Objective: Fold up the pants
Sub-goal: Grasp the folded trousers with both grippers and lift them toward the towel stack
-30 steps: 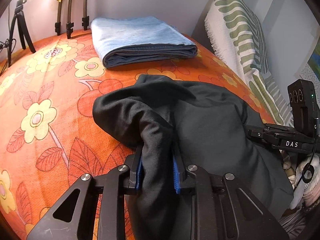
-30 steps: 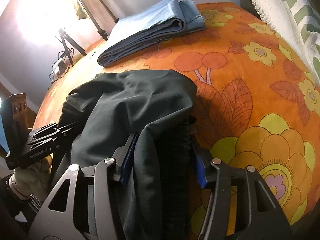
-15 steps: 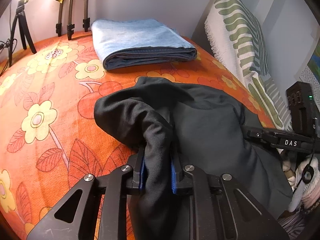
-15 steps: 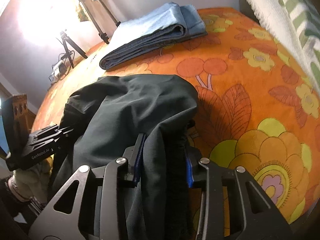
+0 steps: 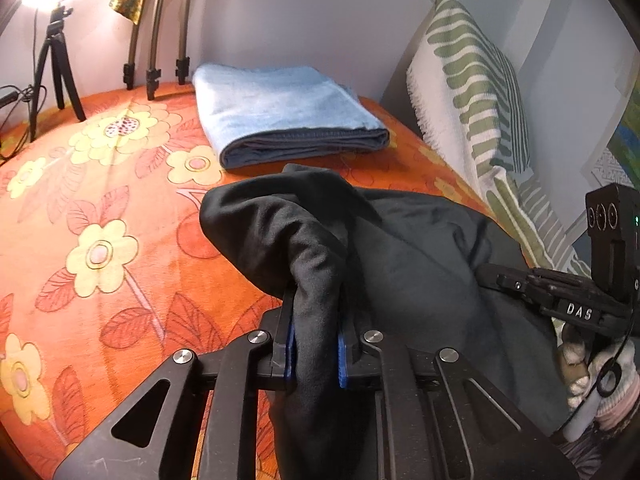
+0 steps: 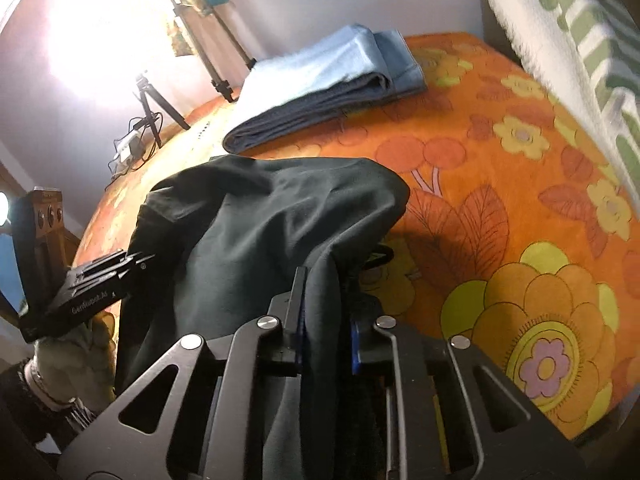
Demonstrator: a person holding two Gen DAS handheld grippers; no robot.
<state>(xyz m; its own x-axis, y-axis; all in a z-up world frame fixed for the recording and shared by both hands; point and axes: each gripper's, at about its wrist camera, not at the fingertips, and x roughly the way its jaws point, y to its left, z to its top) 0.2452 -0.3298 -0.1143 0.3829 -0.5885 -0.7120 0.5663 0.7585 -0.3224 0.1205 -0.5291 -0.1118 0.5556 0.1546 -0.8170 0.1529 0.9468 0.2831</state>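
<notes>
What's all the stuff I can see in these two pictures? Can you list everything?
black pants: one, black, bunched on the bedspread, pinched by both grippers
folded jeans: one, light blue, far end of the bed
bedspread: one, orange with yellow flowers, under everything
pillow: one, white with green stripes, against the wall
tripod: one, black, far corner under a bright lamp
left gripper: one, black with blue pads, clamped on the pants
right gripper: one, black with blue pads, clamped on the pants
</notes>
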